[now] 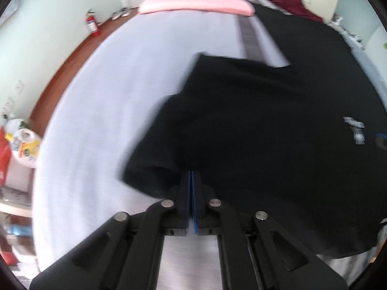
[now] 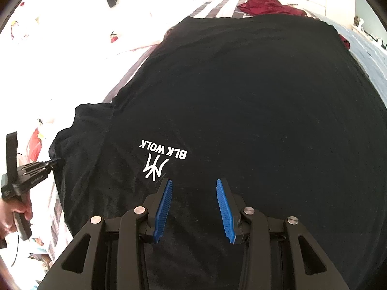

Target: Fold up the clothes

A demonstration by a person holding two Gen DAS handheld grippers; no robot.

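Fabric of the black T-shirt is sitting clamped between the left gripper jaws, which are pressing together on the sleeve edge. Right gripper jaws are standing apart, hovering over the shirt's chest, with the white logo just ahead to their left. Beyond the jaws, the shirt is lying spread across the bed, a maroon garment past its far edge.

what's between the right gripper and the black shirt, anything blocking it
Nothing visible. The right gripper hangs open directly over the black t-shirt, only bare fabric between its fingers. The left gripper is off at the sleeve, shut on its edge, clear of that path.
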